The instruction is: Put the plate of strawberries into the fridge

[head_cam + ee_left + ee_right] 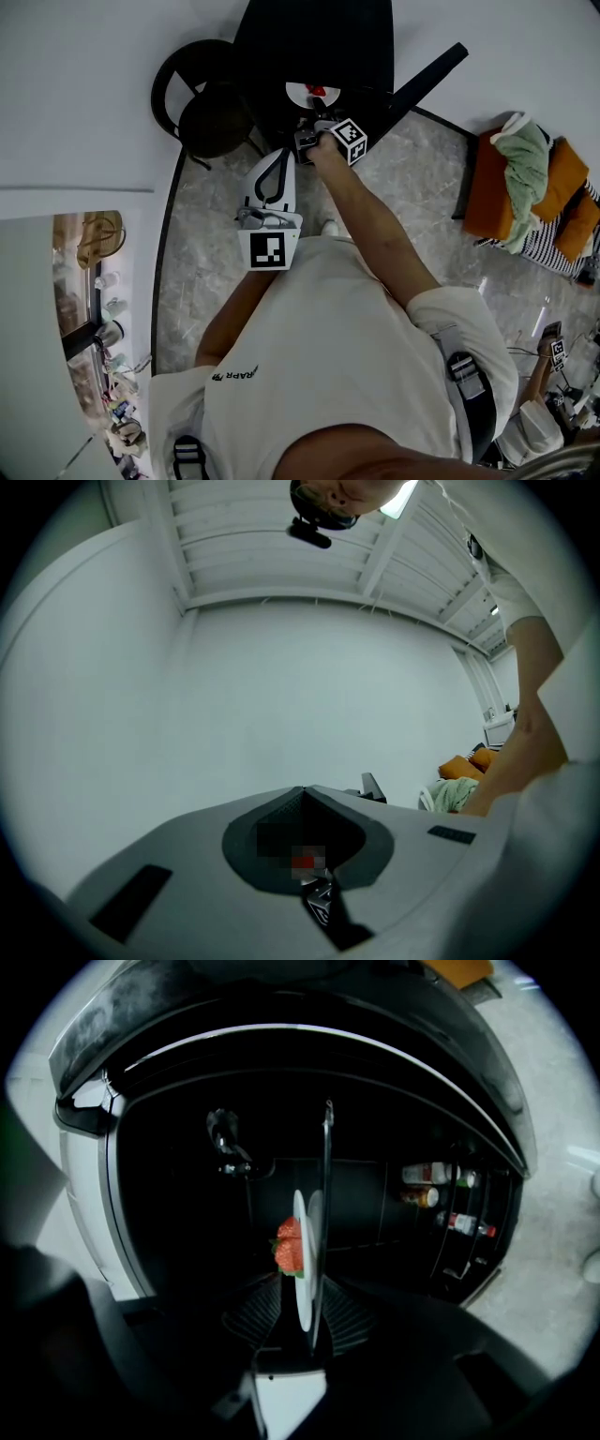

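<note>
The white plate (304, 1269) carrying red strawberries (289, 1244) shows edge-on in the right gripper view, resting on a glass shelf (327, 1176) inside the dark fridge (187, 1194). My right gripper (302, 1309) is open; the plate's near rim lies between its ribbed pads (251, 1314) without touching them. From the head view the plate (309, 91) sits inside the black fridge (314, 37), with the right gripper (311, 124) just in front. My left gripper (283, 152) hangs back over the floor, shut and empty, its tips (303, 791) meeting before a white wall.
The fridge door (427, 80) stands open to the right, with bottles (436, 1185) in its racks. A black round chair (211, 108) is left of the fridge. An orange seat piled with clothes (530, 187) is at the far right on the marble floor (202, 272).
</note>
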Tool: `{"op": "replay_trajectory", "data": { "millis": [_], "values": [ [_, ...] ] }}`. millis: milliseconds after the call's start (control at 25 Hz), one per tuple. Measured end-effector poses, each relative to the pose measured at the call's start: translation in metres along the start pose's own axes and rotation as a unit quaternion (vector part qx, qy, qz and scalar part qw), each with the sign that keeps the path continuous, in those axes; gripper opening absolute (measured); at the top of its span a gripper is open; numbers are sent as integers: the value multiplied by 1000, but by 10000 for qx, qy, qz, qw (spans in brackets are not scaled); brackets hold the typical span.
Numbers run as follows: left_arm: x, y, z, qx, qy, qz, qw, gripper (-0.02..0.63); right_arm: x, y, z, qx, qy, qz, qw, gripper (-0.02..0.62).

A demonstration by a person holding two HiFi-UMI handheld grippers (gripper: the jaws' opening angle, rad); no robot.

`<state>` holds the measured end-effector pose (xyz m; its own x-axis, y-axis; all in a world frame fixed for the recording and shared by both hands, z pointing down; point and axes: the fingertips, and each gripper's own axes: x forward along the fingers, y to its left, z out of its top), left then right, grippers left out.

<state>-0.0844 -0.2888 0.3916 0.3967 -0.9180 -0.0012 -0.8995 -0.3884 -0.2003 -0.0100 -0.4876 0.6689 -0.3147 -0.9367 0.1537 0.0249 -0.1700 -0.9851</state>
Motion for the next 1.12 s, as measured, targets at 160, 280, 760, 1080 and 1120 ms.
{"op": "replay_trajectory", "data": {
  "millis": [160,280,760,1080,1120],
  "values": [
    [-2,-3,3,157,-36,-27,9999,0,-9,-11,-2,-38,90,-98,9999,132],
    [-3,-2,1,30,-39,22,10000,2,-15,-15,-2,-35,95,-96,9999,132],
    [-9,-4,3,-7,-79,-64,9999,2,-44,2,-8,-186,69,67,9998,24],
    [-5,-9,-3,-193,-38,-121,9997,0,-67,44,-18,-438,434,526,9967,12],
    [-3,-8,-4,-229,-29,-119,9997,2,-70,51,-20,-513,458,555,9961,12]
  ]
}}
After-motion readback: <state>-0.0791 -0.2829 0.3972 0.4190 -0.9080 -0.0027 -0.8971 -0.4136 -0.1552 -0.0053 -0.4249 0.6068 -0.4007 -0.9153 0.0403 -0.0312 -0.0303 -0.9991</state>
